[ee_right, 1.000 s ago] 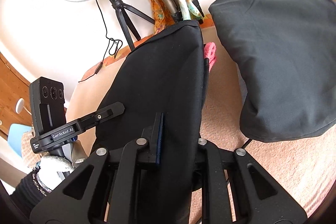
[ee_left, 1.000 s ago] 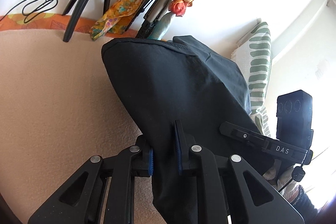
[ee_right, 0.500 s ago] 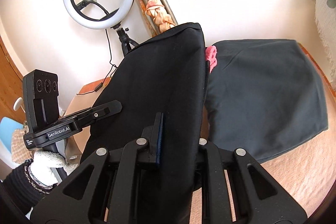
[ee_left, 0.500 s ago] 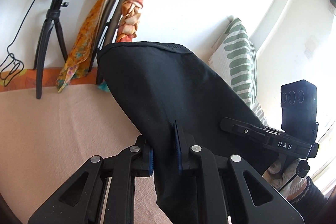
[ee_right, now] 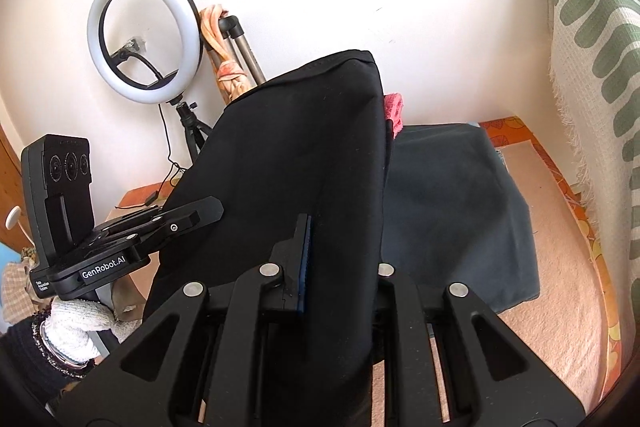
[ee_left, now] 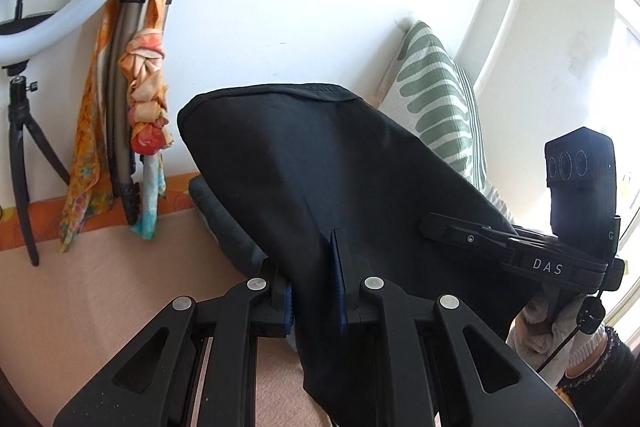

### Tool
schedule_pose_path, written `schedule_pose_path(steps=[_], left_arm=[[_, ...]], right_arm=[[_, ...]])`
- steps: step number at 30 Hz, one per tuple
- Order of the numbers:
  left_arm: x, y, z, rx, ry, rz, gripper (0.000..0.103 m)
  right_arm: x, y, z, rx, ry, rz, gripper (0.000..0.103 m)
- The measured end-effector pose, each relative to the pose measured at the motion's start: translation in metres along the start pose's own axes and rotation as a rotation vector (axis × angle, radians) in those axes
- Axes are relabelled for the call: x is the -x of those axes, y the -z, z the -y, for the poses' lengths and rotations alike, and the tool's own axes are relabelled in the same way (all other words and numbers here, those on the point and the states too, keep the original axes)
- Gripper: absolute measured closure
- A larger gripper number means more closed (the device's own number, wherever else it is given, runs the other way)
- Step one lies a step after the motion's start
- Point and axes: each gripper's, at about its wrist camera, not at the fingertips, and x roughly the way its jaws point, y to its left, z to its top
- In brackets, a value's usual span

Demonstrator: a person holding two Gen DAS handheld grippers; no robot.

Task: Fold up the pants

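The black pants [ee_left: 340, 179] hang folded over in the air, stretched between both grippers. My left gripper [ee_left: 314, 291] is shut on one edge of the pants. My right gripper [ee_right: 340, 267] is shut on the other edge of the pants [ee_right: 304, 155]; its right finger is hidden behind the cloth. The right gripper shows at the right in the left wrist view [ee_left: 520, 251], and the left gripper shows at the left in the right wrist view [ee_right: 132, 239]. The pants are lifted above the peach bed cover [ee_left: 100, 307].
A dark grey folded garment [ee_right: 452, 203] lies on the bed against the wall, with something pink [ee_right: 394, 109] behind it. A ring light on a tripod [ee_right: 144, 35], a scarf-hung stand [ee_left: 140, 99] and a green-patterned pillow [ee_left: 440, 107] line the wall.
Both grippers have risen and tilted up with the pants held between them; the wall and ring light fill more of the views, and the grey garment sits lower.
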Motion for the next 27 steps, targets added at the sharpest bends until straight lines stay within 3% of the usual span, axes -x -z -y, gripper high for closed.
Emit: schedule_pose_path(steps=[17, 27], left_arm=[[-0.093, -0.016, 0.021, -0.05, -0.038, -0.046, 0.09], [-0.137, -0.003, 0.018, -0.049, -0.079, -0.126, 0.089]], right_arm=[[-0.032, -0.028, 0.081, -0.025, 0.105, -0.019, 0.087], [-0.065, -0.019, 0.113, -0.049, 0.151, -0.074, 0.087]])
